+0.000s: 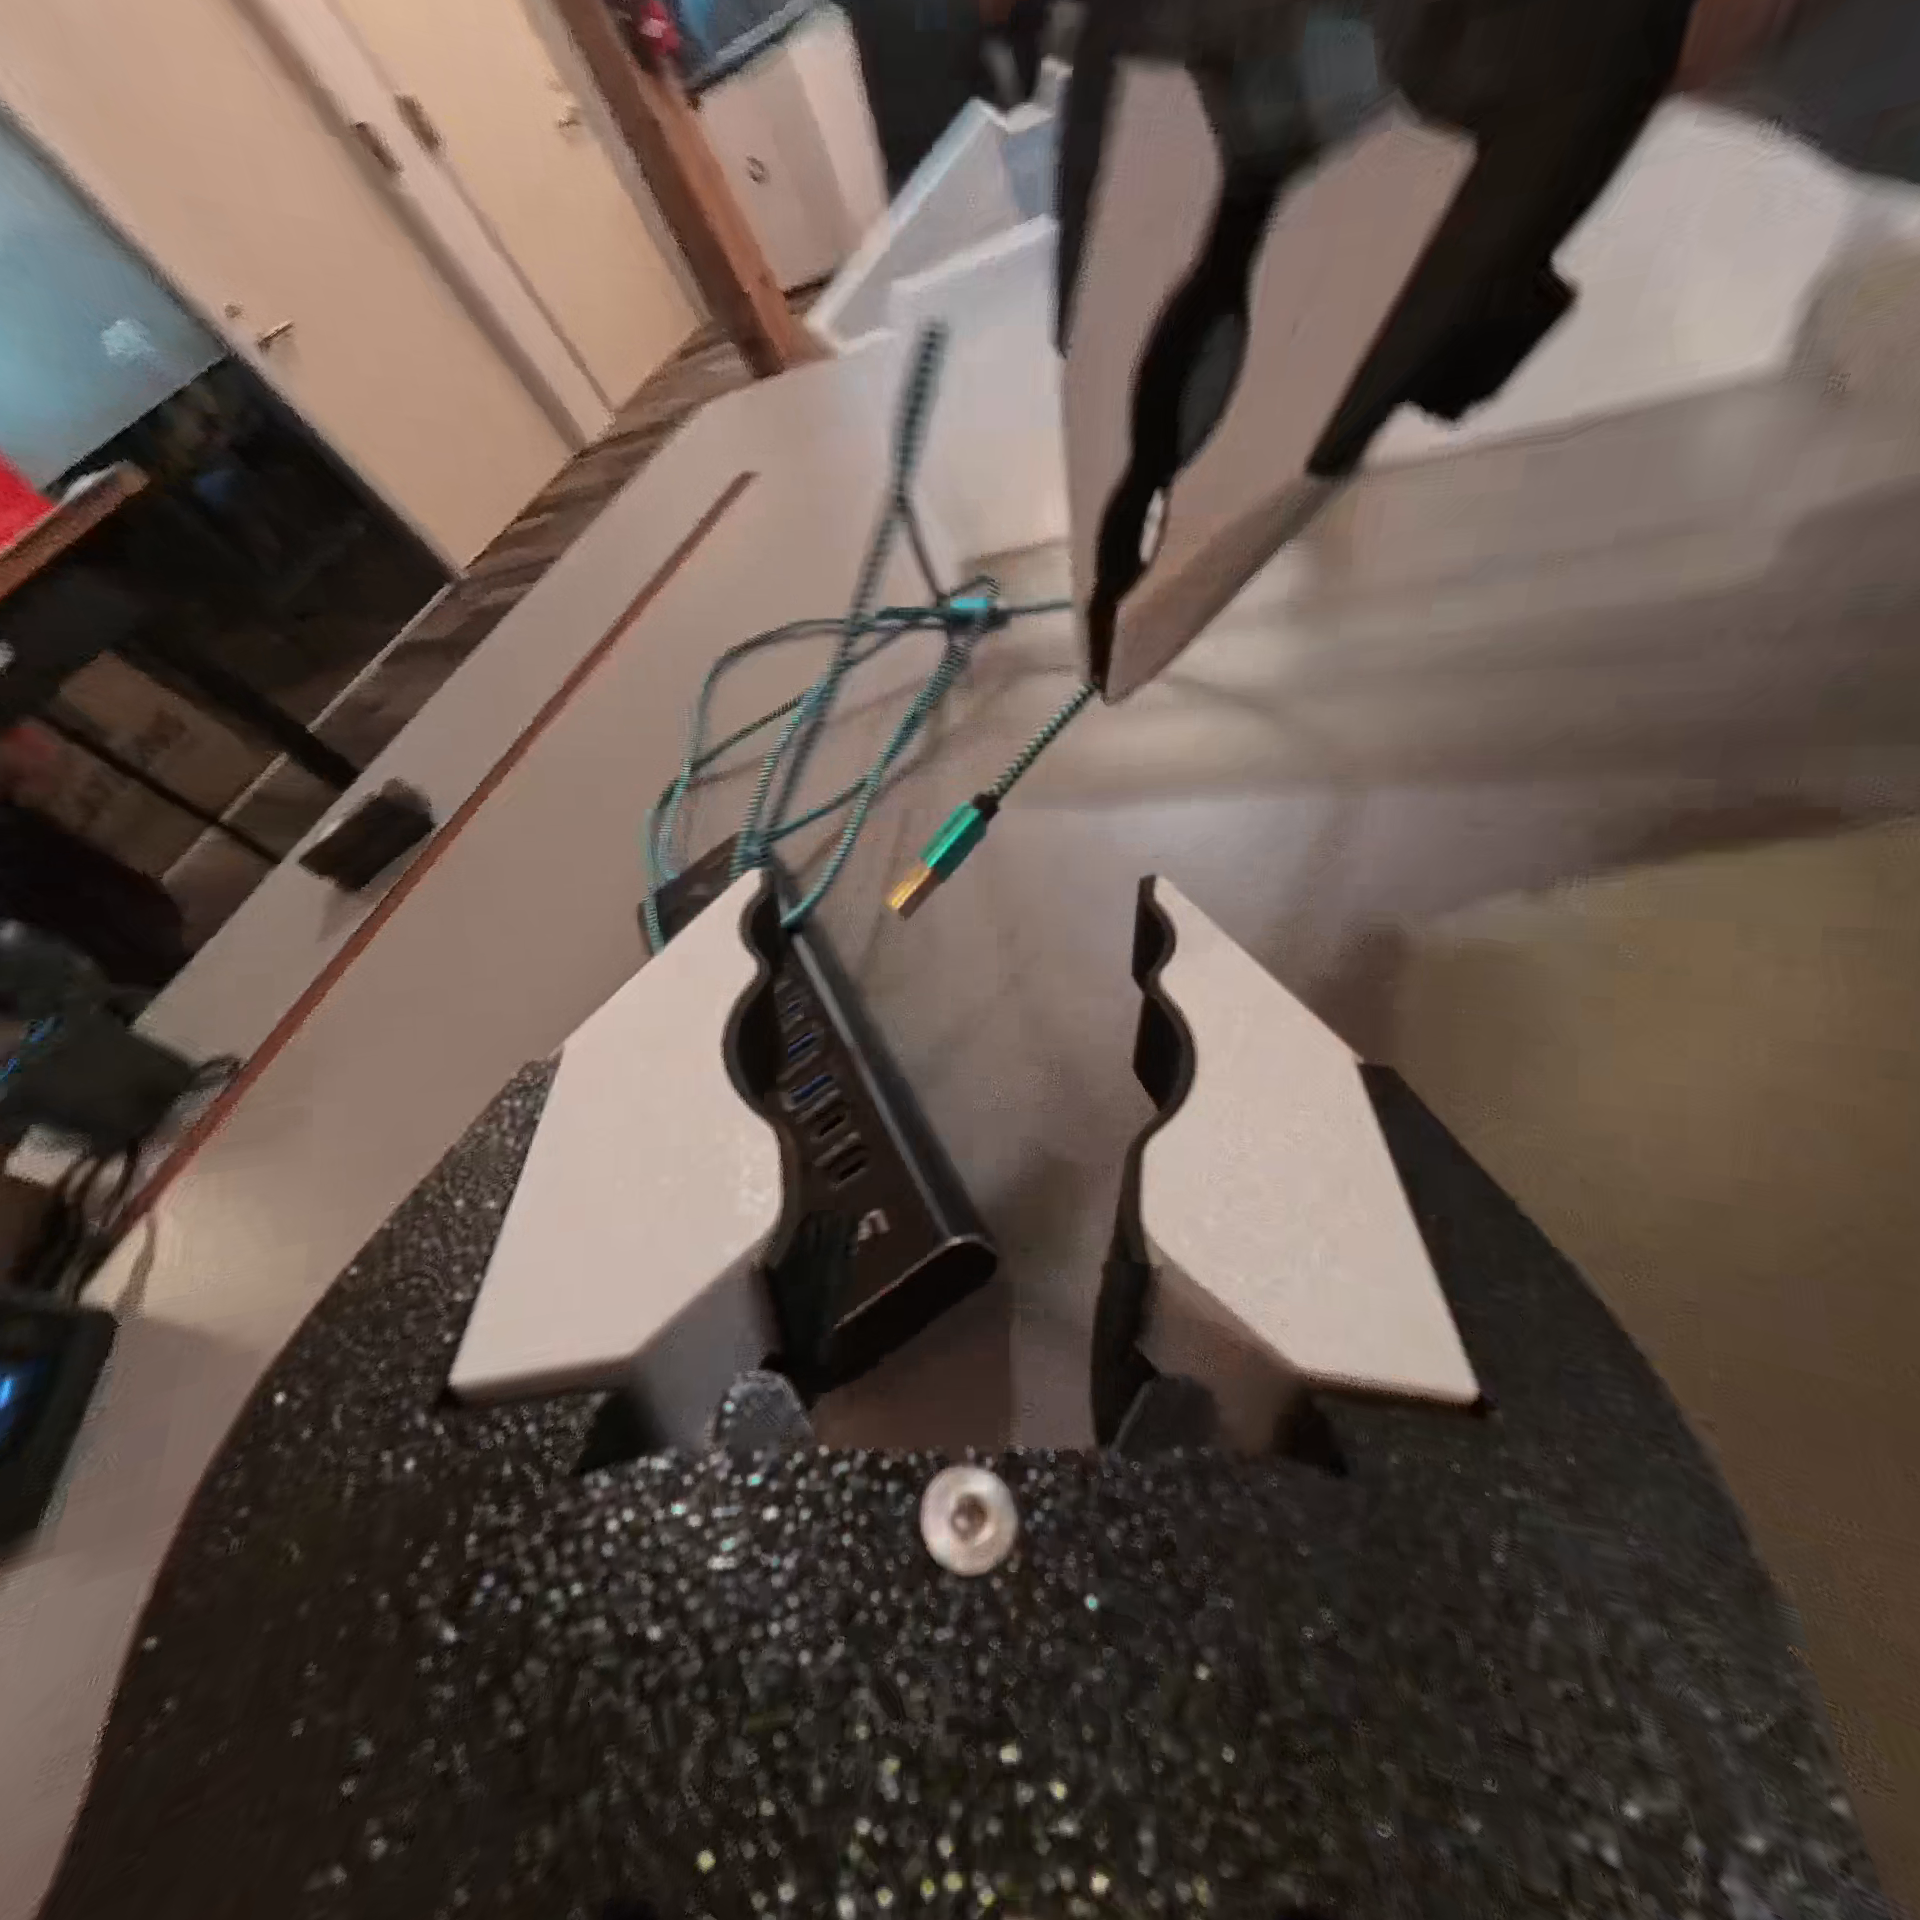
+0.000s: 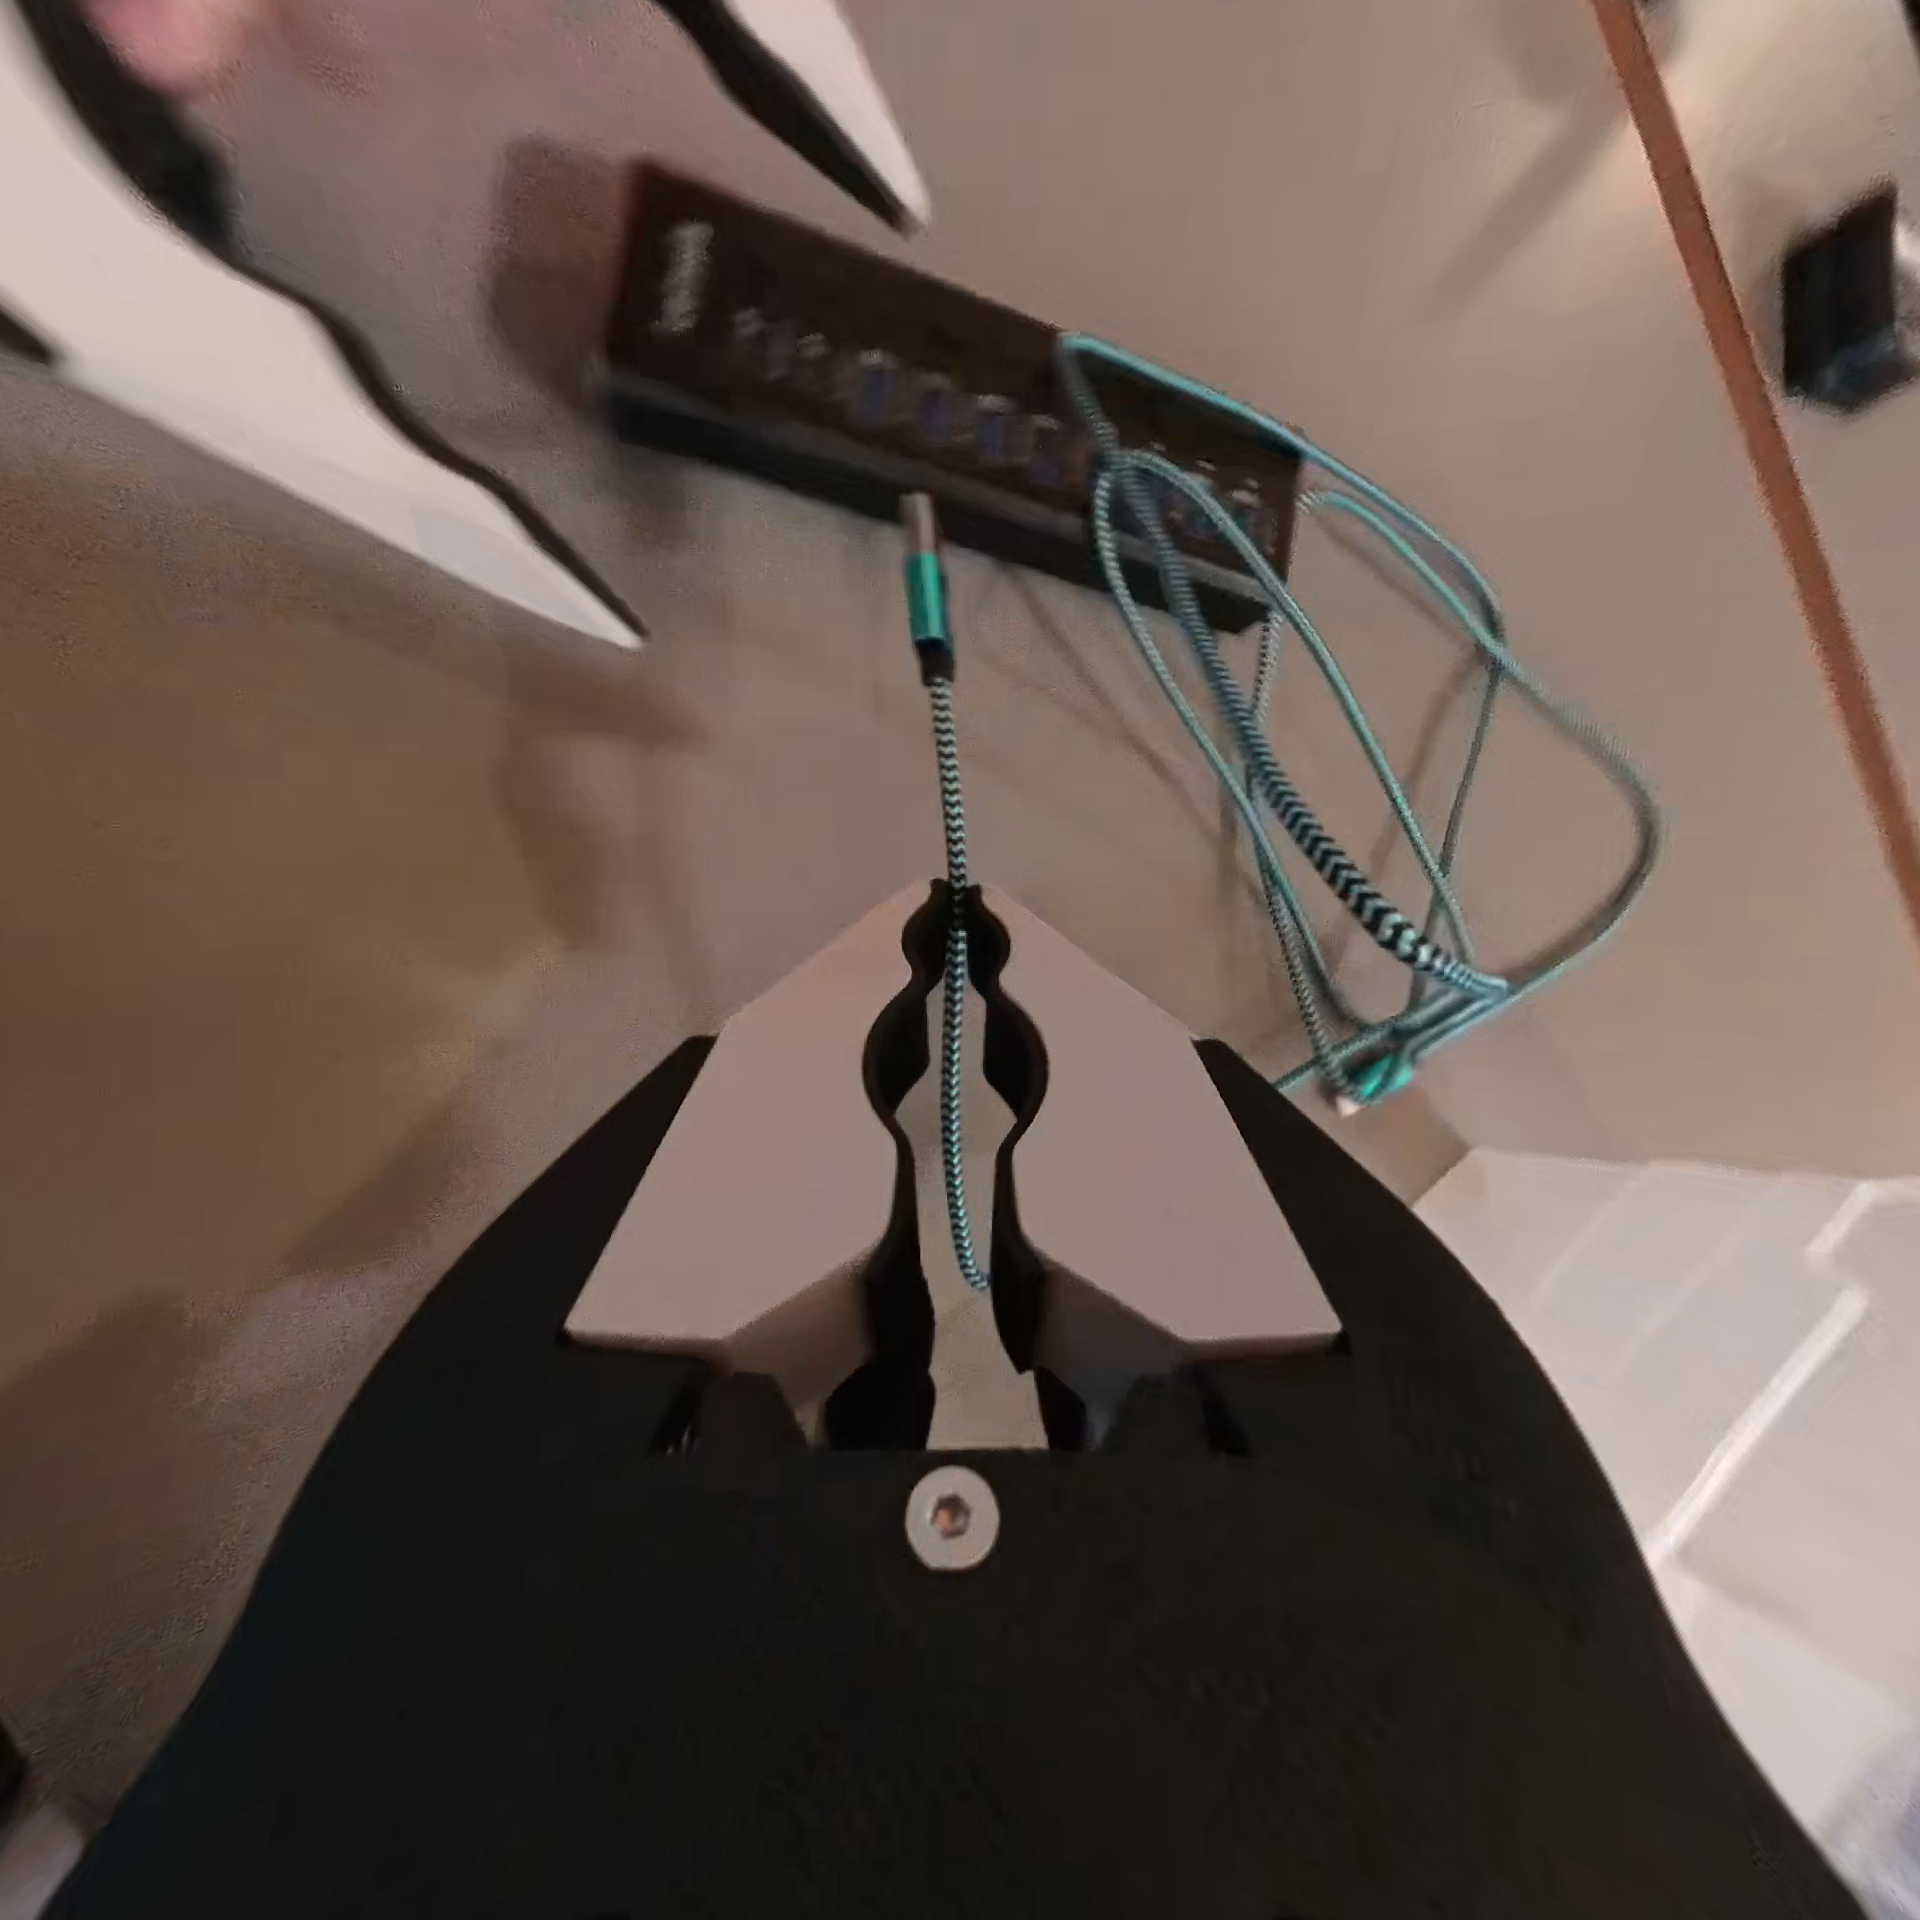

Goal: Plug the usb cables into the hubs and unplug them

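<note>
In the right wrist view we see our right gripper (image 2: 958,896) closed, its fingers (image 2: 1049,997) pinching the braided teal cable (image 2: 951,790) a little behind the plug. The green plug (image 2: 923,597) with its metal tip points toward 12 o'clock and hangs just beside the near long edge of the black hub (image 2: 831,343), which lies flat on the bench (image 2: 1299,156). We cannot tell if the tip touches the hub. At about 2 o'clock from the plug, loose loops of teal cable (image 2: 1455,665) lie over the right end of the hub and on the bench.

In the left wrist view our left gripper (image 1: 956,899) is wide open and holds nothing. The hub (image 1: 862,1122) lies just inside the left finger (image 1: 665,1039); the picture does not show contact. The plug (image 1: 935,857) hangs between the fingertips, and the right gripper (image 1: 1117,665) is at 12 o'clock, above it.
</note>
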